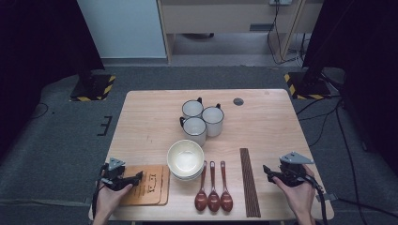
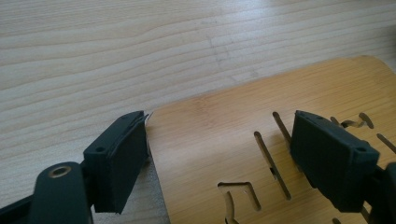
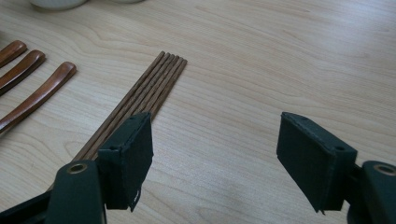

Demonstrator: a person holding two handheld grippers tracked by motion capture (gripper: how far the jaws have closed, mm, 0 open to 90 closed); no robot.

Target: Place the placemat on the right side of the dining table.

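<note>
Tongs are held in each of the person's hands at the near corners of the pale rectangular wooden surface. The left tongs are spread wide, and nothing is gripped between them; in the left gripper view the jaws are seen straddling the near corner of a flat, light-brown bamboo mat with cut-out slots, one jaw just off its edge over the bare surface and the other above the slotted part. In the high view this mat is seen to lie on a second one of the same kind, directly under the tips of the left tongs. The right tongs are likewise wide open and empty, held low over bare wood. Just beside their left jaw lies a tight bundle of dark brown wooden chopsticks, running away from the tongs. Farther out on that side, three reddish-brown wooden spoons are laid side by side, apart from the chopsticks. Between the two tongs, a stack of cream-coloured round bowls is set touching the spoon handles, and beyond it, well away from both tongs, three white enamel mugs with dark rims are clustered together.
</note>
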